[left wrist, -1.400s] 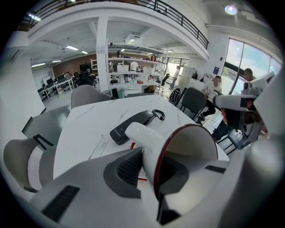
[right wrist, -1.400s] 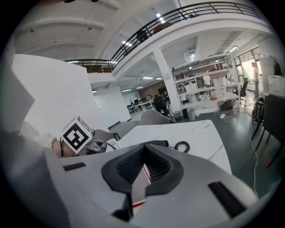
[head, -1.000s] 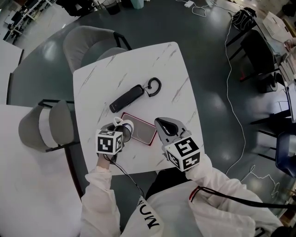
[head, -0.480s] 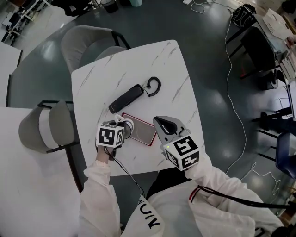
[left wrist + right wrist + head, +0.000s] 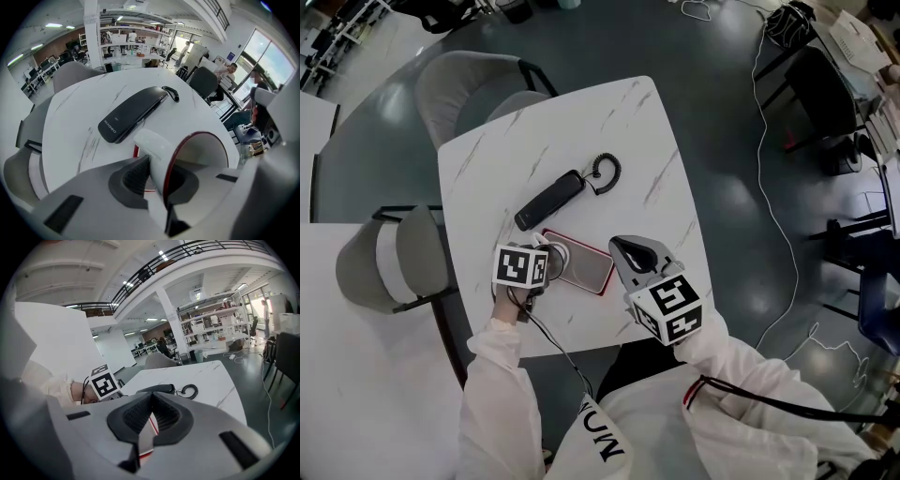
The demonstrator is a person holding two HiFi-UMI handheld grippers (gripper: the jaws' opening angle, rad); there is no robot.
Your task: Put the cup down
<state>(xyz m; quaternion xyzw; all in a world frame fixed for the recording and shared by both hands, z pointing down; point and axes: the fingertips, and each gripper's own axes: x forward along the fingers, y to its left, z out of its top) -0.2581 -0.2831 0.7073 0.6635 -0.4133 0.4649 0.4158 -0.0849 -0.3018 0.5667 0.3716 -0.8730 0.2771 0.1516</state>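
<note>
**A:** Item one, the cup?

**B:** Cup [image 5: 556,253]: white, with a red line round the rim. It is gripped by the left gripper [image 5: 158,173], whose jaws are clamped on the wall, one pad inside and one outside. It sits low at the near-left part of the table [image 5: 609,131], over the near corner of the red-edged slab [image 5: 586,267]. I cannot tell whether its base touches anything.

**A:** Item two, the other tool?

**B:** Right gripper [image 5: 152,404]: clenched, pad tips meeting, nothing between them. It is just beside the slab's right end, apart from the cup. Its marker cube [image 5: 670,309] faces up.

**A:** Other things on the table?

**B:** Handset [image 5: 548,199]: black and long, lying slantwise beyond the slab and near the cup but apart from it (print on its near end, too small to read). Coiled cord [image 5: 605,173]: black, curled at the handset's far end. The slab lies flat between the handset and the near edge, its face dark and glossy.

**A:** And the surroundings?

**B:** The table top is white with grey veining. There is a grey chair [image 5: 464,84] at the far-left corner and a second chair [image 5: 380,262] at the left side. The floor is dark. White sleeves [image 5: 502,375] lead to both tools. The left gripper view shows shelving and a few people far off.
</note>
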